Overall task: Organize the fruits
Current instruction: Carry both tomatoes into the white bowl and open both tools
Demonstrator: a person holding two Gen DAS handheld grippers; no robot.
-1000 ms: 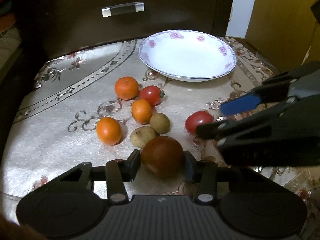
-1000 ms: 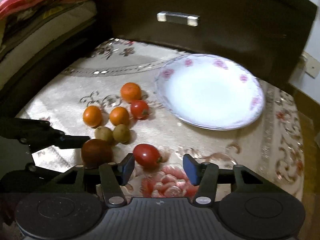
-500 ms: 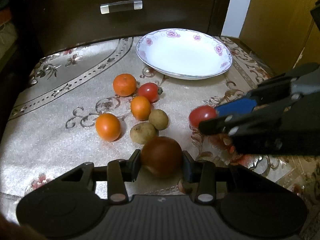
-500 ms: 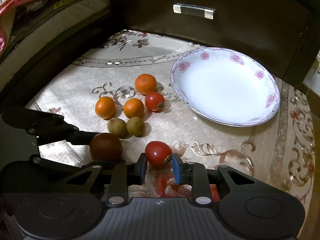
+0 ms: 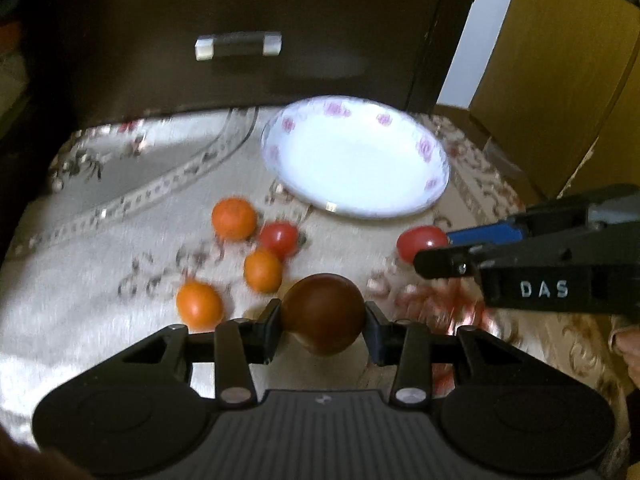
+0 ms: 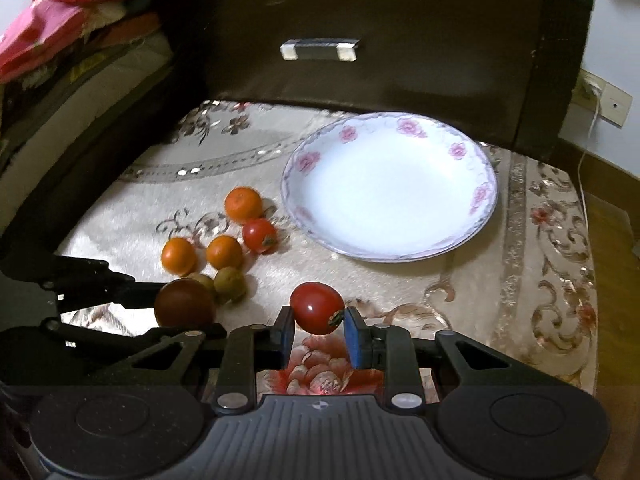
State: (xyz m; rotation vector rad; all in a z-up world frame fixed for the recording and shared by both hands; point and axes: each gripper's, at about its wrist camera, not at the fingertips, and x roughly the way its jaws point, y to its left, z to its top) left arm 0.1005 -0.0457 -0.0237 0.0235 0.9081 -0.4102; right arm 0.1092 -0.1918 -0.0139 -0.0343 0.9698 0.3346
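My left gripper (image 5: 323, 322) is shut on a dark brown round fruit (image 5: 323, 312) and holds it above the cloth; the fruit also shows in the right wrist view (image 6: 185, 303). My right gripper (image 6: 319, 326) is shut on a red tomato (image 6: 316, 307), lifted off the cloth, also seen in the left wrist view (image 5: 420, 241). A white plate with pink flowers (image 6: 390, 186) stands empty at the back right. Three oranges (image 6: 243, 204), a second red tomato (image 6: 259, 236) and two small brown fruits (image 6: 230, 284) lie on the cloth left of the plate.
A patterned beige cloth (image 6: 520, 280) covers the surface. A dark wooden drawer front with a metal handle (image 6: 319, 49) stands behind the plate. Bedding (image 6: 60, 40) lies at the far left. A yellow cabinet (image 5: 560, 72) stands to the right.
Both grippers have lifted with their fruit: the left with the dark brown fruit, the right with the red tomato it closed on a second ago. Both moved toward the plate.
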